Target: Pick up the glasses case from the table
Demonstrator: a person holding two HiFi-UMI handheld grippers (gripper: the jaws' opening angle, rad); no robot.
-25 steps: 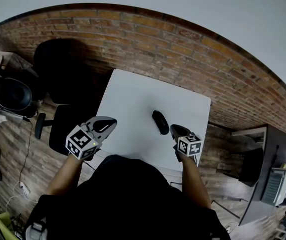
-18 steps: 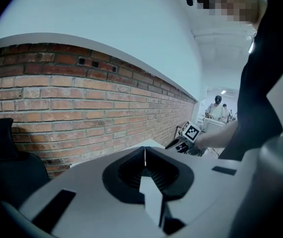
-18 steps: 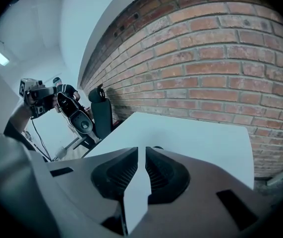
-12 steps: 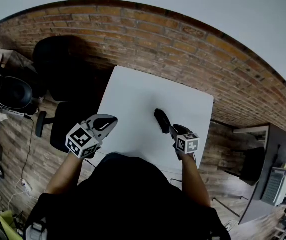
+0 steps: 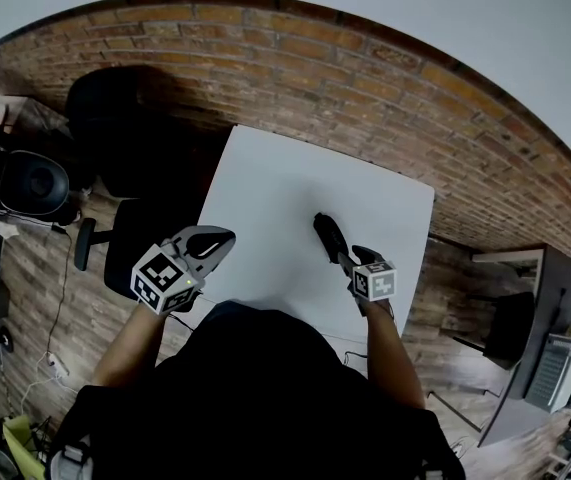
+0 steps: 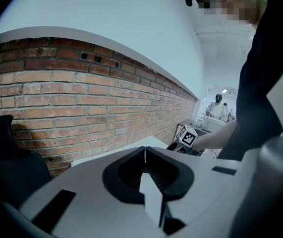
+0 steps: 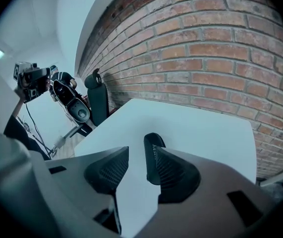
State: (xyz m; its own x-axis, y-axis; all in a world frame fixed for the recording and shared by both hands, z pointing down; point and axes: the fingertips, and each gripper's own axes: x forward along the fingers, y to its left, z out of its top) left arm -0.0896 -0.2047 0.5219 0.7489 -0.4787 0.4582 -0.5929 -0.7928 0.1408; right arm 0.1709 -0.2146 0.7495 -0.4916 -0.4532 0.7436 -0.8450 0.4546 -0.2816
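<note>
on the white table (image 5: pixel 265 193), right of centre, lies 1 black glasses case (image 5: pixel 328 236), long axis roughly 11 to 5 o'clock in the head view. right gripper (image 5: pixel 349 260) sits at its 5 o'clock end, pointing along that axis. its jaws are opening, with the case's near end in the gap beside the right-hand pad, no pinch yet. left gripper (image 5: pixel 213 241), at 9 o'clock and well apart, is pressed together, empty. right hand nearer. count: 1 case, 1 table, 2 grippers.

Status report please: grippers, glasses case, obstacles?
Right gripper opening, glasses case lined up between jaws, ungripped, on table. Left gripper shut, idle. Nothing blocks.
</note>
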